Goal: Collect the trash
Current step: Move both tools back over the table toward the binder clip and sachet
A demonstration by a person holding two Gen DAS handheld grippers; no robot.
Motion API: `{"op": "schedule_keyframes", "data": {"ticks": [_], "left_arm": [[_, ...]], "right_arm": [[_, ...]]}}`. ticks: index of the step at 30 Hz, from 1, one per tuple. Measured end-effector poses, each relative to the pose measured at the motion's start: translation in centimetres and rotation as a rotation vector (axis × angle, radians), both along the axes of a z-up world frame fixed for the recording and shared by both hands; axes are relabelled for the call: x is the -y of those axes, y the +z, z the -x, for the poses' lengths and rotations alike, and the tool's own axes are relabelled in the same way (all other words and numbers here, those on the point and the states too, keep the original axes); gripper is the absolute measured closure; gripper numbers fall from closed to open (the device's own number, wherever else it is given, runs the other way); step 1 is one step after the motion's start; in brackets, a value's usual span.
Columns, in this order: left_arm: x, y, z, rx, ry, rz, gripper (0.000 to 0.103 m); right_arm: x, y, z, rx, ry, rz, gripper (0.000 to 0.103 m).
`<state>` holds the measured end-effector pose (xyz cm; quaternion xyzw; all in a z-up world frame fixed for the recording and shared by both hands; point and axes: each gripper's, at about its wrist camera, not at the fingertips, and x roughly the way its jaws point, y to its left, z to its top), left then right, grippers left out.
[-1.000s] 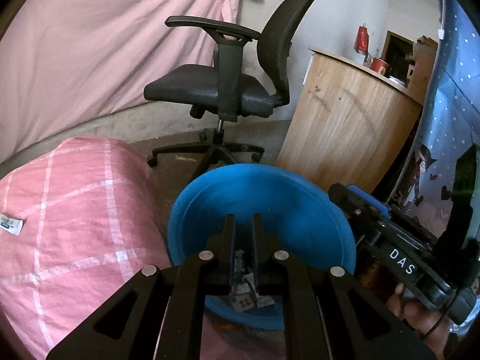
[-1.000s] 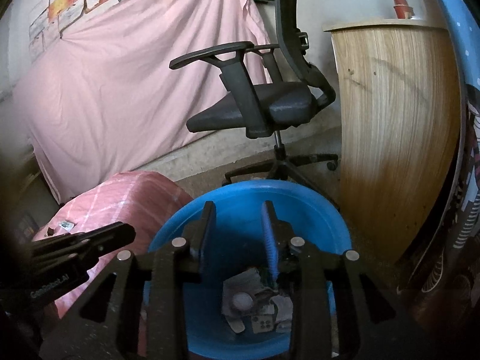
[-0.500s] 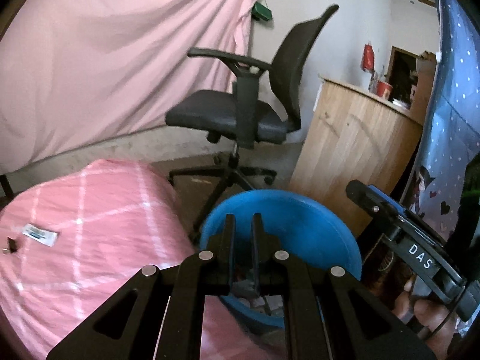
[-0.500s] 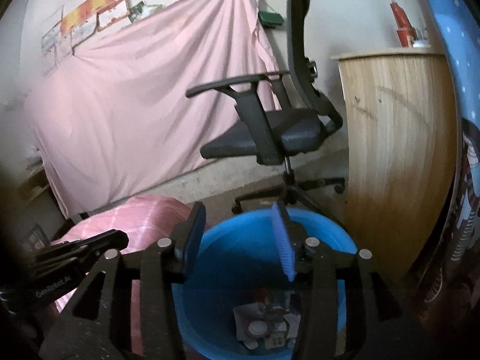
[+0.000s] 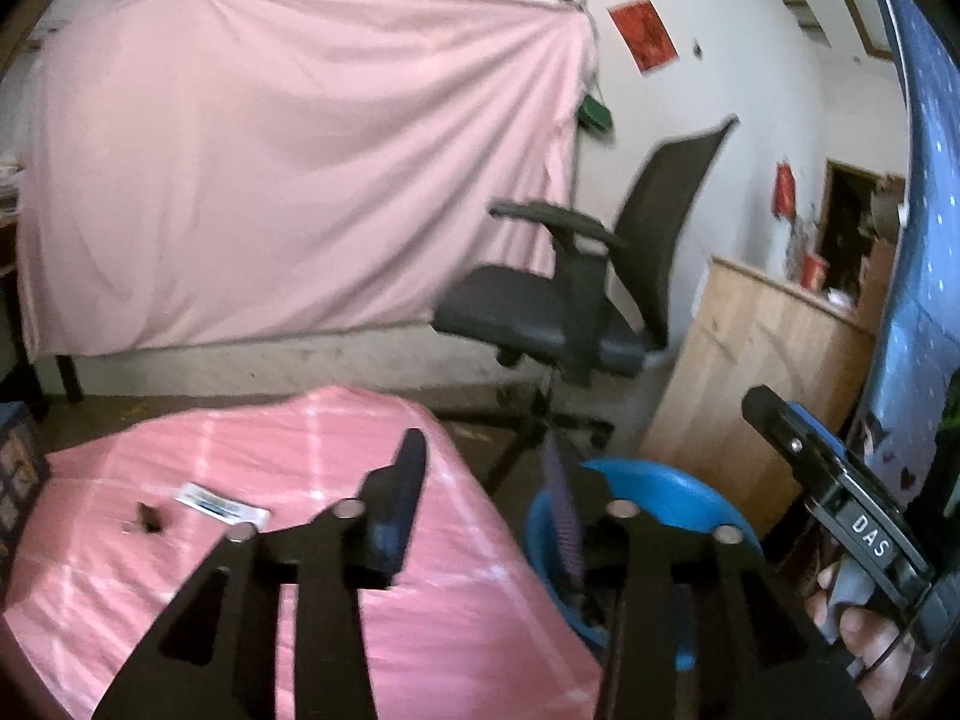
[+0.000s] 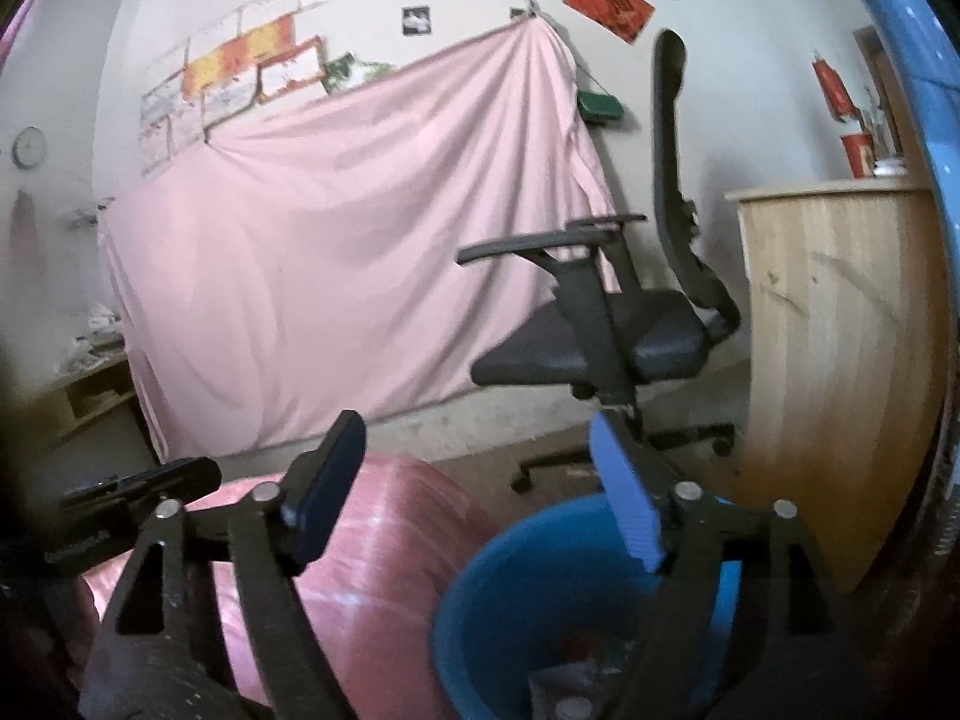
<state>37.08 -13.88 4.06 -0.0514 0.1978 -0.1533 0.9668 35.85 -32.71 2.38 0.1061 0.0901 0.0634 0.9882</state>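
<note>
My left gripper (image 5: pixel 483 480) hovers over the edge of a pink checked cover (image 5: pixel 312 600), its jaws opening with nothing between them. A white wrapper (image 5: pixel 219 504) and a small dark scrap (image 5: pixel 147 519) lie on the cover, ahead and to the left. The blue basin (image 5: pixel 660 486) sits low on the right. My right gripper (image 6: pixel 480 480) is above the blue basin (image 6: pixel 540 570), jaws opening wide and empty. Crumpled paper trash (image 6: pixel 570 696) lies at the basin's bottom.
A black office chair (image 6: pixel 606 336) stands behind the basin, with a curved wooden counter (image 6: pixel 840 360) to its right. A pink sheet (image 5: pixel 288 192) hangs on the back wall. A hand (image 5: pixel 864 630) holds the right tool at the left wrist view's right edge.
Both grippers rose and swung left, off the basin's inside toward the pink cover. The left jaws, nearly shut before, have parted. The right jaws spread much wider.
</note>
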Motion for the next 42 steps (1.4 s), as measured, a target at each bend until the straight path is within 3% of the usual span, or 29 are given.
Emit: {"op": "schedule_keyframes", "data": {"ticks": [3, 6, 8, 13, 25, 38, 42], "left_arm": [[-2.2, 0.6, 0.8, 0.04, 0.051, 0.011, 0.053], [-4.8, 0.9, 1.8, 0.081, 0.114, 0.034, 0.035], [-6.4, 0.9, 2.4, 0.098, 0.151, 0.051, 0.018], [-10.3, 0.5, 4.0, 0.146, 0.256, 0.059, 0.007], [-16.2, -1.7, 6.5, 0.193, 0.388, -0.002, 0.005], [-19.2, -4.9, 4.6, 0.133, 0.411, -0.033, 0.005], [-19.6, -5.6, 3.3, 0.086, 0.387, -0.048, 0.005]], "right_arm": [[-1.6, 0.7, 0.0, 0.05, 0.024, -0.015, 0.0], [-3.2, 1.0, 0.0, 0.087, 0.045, -0.015, 0.0], [-4.6, 1.2, 0.2, 0.112, 0.069, -0.004, 0.0], [-7.8, 1.6, 0.5, 0.163, 0.114, 0.033, 0.0], [-14.6, 1.2, -0.5, 0.197, 0.224, 0.093, 0.0], [-19.1, -1.3, -2.8, 0.141, 0.282, 0.24, 0.0], [-19.9, -1.9, -4.7, 0.068, 0.306, 0.263, 0.0]]}}
